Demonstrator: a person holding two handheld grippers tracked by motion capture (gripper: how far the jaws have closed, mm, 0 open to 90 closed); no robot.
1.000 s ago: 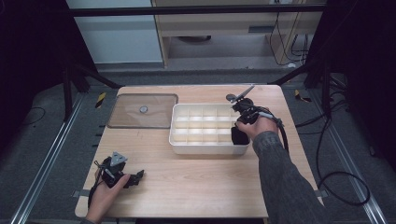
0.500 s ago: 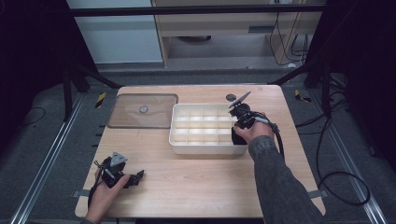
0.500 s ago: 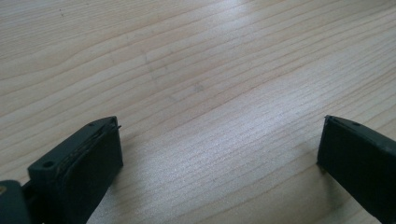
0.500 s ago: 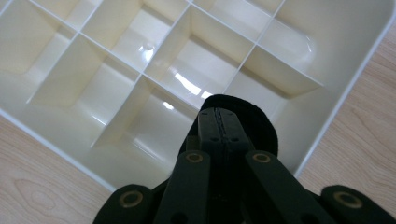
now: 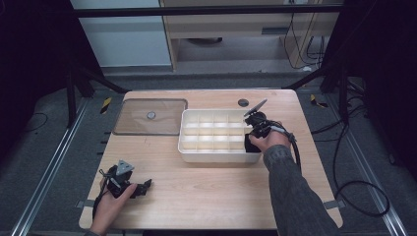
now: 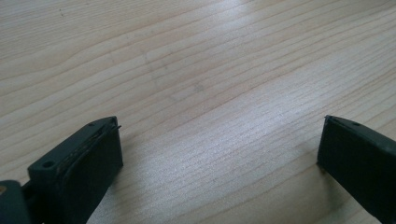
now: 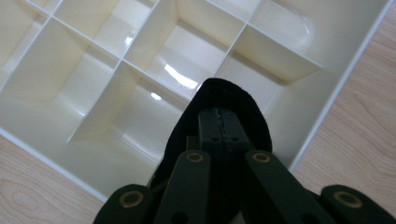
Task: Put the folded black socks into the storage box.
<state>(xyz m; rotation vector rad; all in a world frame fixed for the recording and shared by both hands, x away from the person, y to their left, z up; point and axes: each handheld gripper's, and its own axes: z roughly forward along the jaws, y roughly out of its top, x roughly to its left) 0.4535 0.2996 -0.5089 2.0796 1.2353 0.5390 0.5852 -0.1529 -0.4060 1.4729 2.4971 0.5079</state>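
Two grippers show from above, the left gripper (image 5: 142, 188) at the table's (image 5: 206, 191) seven o'clock, the right gripper (image 5: 252, 143) at the tray's (image 5: 215, 154) four o'clock; left gripper view: jaws apart over bare wood; right gripper view: jaws clamped on a black cloth (image 7: 219, 100) above the tray's corner cell.

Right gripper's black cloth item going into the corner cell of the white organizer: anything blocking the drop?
Nothing visible. The right gripper holds the black item right over the organizer tray; the cells look empty.
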